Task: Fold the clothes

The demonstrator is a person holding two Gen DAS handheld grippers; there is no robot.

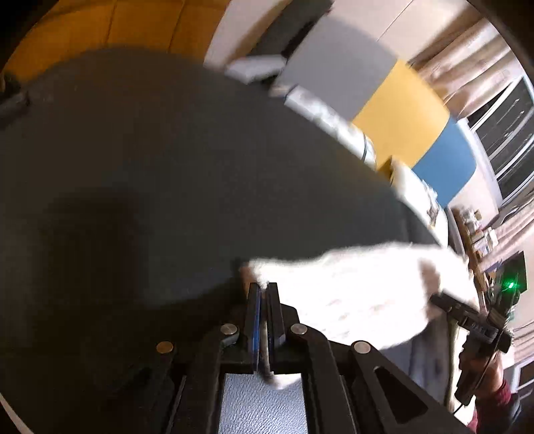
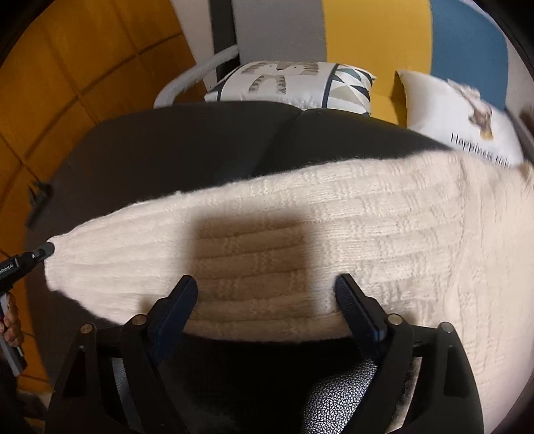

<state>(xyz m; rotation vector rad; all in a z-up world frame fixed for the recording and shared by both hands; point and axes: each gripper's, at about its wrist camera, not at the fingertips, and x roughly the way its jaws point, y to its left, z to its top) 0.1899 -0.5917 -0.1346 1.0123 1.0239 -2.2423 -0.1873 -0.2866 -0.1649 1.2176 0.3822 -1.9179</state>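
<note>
While the left gripper [image 1: 264,290] has its two dark fingers pinched tight on the corner of a cream knitted sweater [image 2: 300,233], the right gripper [image 2: 265,290] stands with its fingers spread wide, nothing between them.

In the left wrist view, a dark grey cushioned surface [image 1: 150,150] fills the frame from nine o'clock through the centre, with an orange panelled wall [image 1: 116,23] at eleven o'clock. At six o'clock the closed jaws hold a strip of pale knit, some of which pokes out behind the fingers. From there the sweater [image 1: 360,287] runs blurred toward four o'clock, where the other gripper [image 1: 467,317] shows, gripped by a hand [image 1: 484,374] in a dark red sleeve. At two o'clock are grey, yellow and blue wall panels and a window.

In the right wrist view, the left gripper's tip [image 2: 40,252] bites the sweater's end at nine o'clock. The sweater lies stretched across the centre over the dark surface [image 2: 183,143], with a square shadow on its ribbing just above the open fingers at six o'clock; its near edge lies between those fingers. A patterned pillow [image 2: 290,85] sits at twelve o'clock, and a white printed pillow [image 2: 457,117] at two o'clock touches the sweater's far edge.
</note>
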